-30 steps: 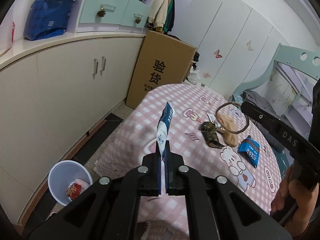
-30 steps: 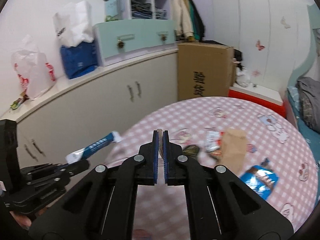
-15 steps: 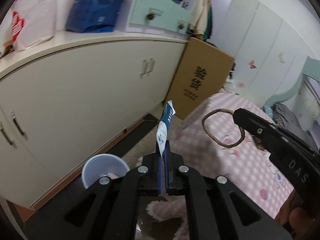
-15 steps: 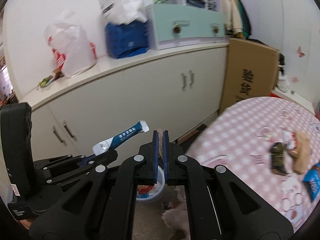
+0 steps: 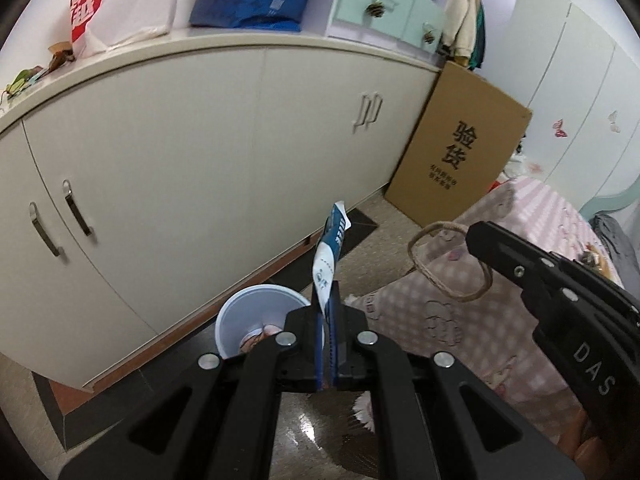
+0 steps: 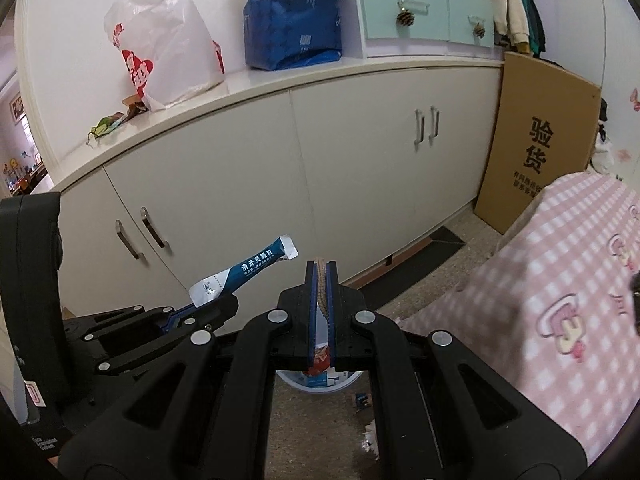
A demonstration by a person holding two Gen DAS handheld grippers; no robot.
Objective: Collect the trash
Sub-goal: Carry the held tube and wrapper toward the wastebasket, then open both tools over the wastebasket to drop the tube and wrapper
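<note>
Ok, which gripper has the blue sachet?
The left gripper, shut on the blue sachet; the right gripper grips a brown rope loop instead.

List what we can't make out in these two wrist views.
- Trash bin contents: left wrist view, left gripper covers most; right wrist view, right gripper hides nearly all of the bin.
- Rope loop: right wrist view shows only a stub between the pads.
- Sachet small print: too small in both views.
- Table items: blurred, cut off by the right gripper's body.
</note>
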